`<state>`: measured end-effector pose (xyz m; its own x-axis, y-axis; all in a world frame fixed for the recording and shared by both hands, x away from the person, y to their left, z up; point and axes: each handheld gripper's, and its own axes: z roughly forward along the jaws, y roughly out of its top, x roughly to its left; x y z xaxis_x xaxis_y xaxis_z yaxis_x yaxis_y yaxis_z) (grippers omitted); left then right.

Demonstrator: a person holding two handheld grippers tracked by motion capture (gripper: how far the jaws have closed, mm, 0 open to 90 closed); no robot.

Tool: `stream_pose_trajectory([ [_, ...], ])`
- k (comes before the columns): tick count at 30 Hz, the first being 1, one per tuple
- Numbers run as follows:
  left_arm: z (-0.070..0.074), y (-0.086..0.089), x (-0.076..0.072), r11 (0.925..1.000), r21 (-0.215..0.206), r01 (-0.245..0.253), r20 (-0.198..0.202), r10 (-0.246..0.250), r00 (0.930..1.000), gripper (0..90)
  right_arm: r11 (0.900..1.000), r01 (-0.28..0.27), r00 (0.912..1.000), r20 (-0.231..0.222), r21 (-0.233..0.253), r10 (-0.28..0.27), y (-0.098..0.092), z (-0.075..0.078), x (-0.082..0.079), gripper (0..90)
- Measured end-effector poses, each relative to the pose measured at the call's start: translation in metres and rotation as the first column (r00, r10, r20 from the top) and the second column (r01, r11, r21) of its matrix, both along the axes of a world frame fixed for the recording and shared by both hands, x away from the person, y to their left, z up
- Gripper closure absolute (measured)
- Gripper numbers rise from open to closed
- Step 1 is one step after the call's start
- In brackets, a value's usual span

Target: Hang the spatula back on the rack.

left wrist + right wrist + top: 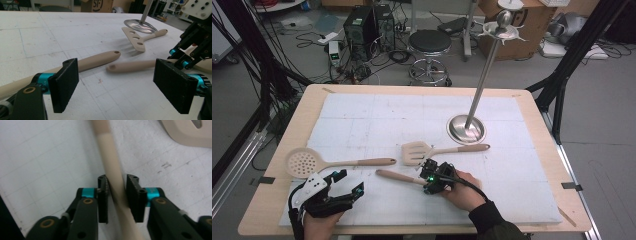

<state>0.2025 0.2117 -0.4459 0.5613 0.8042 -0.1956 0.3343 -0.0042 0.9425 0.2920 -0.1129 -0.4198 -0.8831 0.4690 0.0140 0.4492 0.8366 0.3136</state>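
A beige utensil handle (394, 176) lies near the table's front middle, and my right gripper (426, 179) is shut on it. In the right gripper view the handle (110, 157) runs up between the two jaws of the right gripper (117, 195); what is at its held end is hidden. My left gripper (351, 181) stands open at the front left with nothing between its pads (63, 85). Past the open left gripper (120, 85) lie the skimmer's handle (97, 60) and the held handle (130, 66), which is blurred. The right gripper (195, 42) shows at the right edge.
A beige skimmer (304, 162) lies at the left. A slotted spatula (417, 152) lies just beyond the right gripper, its head also showing (185, 132). Behind it a metal hanging stand rises from its round base (466, 129). A white foam board (362, 120) covers the table.
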Motion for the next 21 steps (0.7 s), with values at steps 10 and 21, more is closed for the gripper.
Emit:
stream_pose_trajectory([
  [10, 0.001, 0.0, 0.0, 1.0, -0.005, -0.004, 0.005, 0.004, 1.0, 21.2, 0.998, -0.017, 0.9996, -0.024, 0.057, 0.018, -0.006, 0.001, -0.005, 78.6],
  [21, 0.001, -0.001, 0.0, 1.0, -0.001, -0.002, 0.003, 0.002, 1.0, 21.2, 0.967, 0.062, 0.9974, 0.022, 0.246, -0.069, -0.043, 0.015, -0.005, 78.6],
])
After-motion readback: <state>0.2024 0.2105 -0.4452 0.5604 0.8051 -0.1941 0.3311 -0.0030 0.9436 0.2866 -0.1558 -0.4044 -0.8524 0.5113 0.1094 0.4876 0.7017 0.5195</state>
